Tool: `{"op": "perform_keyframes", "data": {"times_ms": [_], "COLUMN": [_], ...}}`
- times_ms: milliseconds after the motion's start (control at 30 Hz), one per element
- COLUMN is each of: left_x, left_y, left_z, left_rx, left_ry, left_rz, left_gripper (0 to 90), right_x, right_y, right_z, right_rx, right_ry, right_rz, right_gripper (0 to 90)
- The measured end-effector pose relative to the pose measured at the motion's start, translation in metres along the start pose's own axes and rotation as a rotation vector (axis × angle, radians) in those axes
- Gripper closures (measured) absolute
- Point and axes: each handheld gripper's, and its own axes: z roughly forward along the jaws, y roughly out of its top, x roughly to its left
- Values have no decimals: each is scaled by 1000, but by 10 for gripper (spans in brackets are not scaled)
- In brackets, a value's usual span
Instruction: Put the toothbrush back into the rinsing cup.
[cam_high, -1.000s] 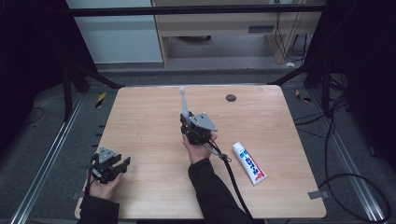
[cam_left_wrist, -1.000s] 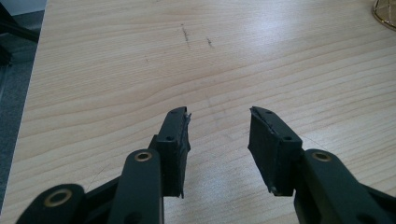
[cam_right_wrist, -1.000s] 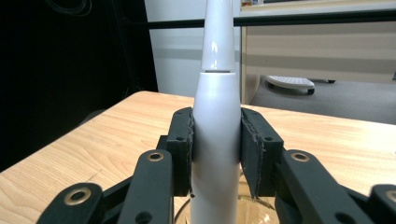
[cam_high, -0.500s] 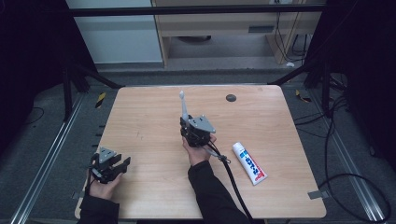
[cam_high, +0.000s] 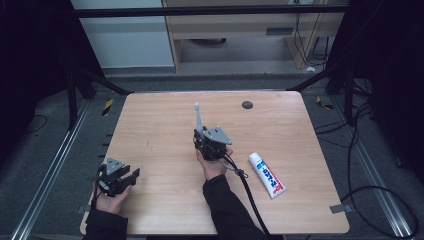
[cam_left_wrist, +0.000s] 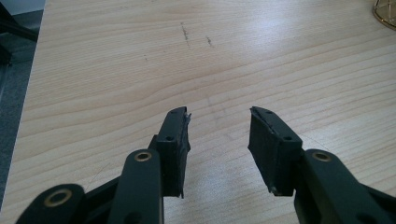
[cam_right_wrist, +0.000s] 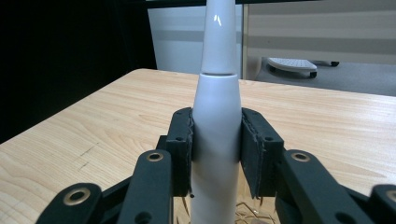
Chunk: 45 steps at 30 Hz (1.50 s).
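My right gripper (cam_high: 202, 135) is shut on the lower body of a white electric toothbrush (cam_high: 198, 116), which stands nearly upright with its head toward the table's far side. In the right gripper view the jaws clamp the white toothbrush handle (cam_right_wrist: 217, 93) from both sides at the right gripper (cam_right_wrist: 216, 126). A gold wire holder (cam_right_wrist: 245, 212) shows just under the handle. My left gripper (cam_high: 131, 176) rests near the table's front left corner, and its jaws (cam_left_wrist: 219, 116) stand open over bare wood.
A white toothpaste tube (cam_high: 266, 174) with blue and red print lies flat to the right of the right hand. A small dark round disc (cam_high: 247, 105) sits near the far edge. The gold wire holder's rim (cam_left_wrist: 385, 13) shows in the left gripper view's corner.
The right gripper with the toothbrush has shifted slightly toward the person. The left gripper has stayed in place, open.
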Motion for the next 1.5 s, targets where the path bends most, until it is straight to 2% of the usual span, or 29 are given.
{"op": "perform_keyframes", "data": {"times_ms": [433,600,1167,1367,1500], "left_x": [0,-1,-1,-1,-1], "left_y": [0,0,0,0,0], "left_z": [0,0,0,0,0], "left_rx": [2,3,4,4,4], "left_ry": [0,-1,0,-1,-2], "left_rz": [1,3,3,2,2], "left_gripper": [564,564,561,560,557], "right_x": [2,3,8,8,8], "right_y": [-2,-1,-3,-5,-7], "right_z": [-11,-18,-25,-25,-23], "right_rx": [1,18,32,36,48], "right_ry": [17,25,44,46,50], "right_rz": [-35,-43,-73,-75,-84], "right_gripper": [662,658,639,600,526]}}
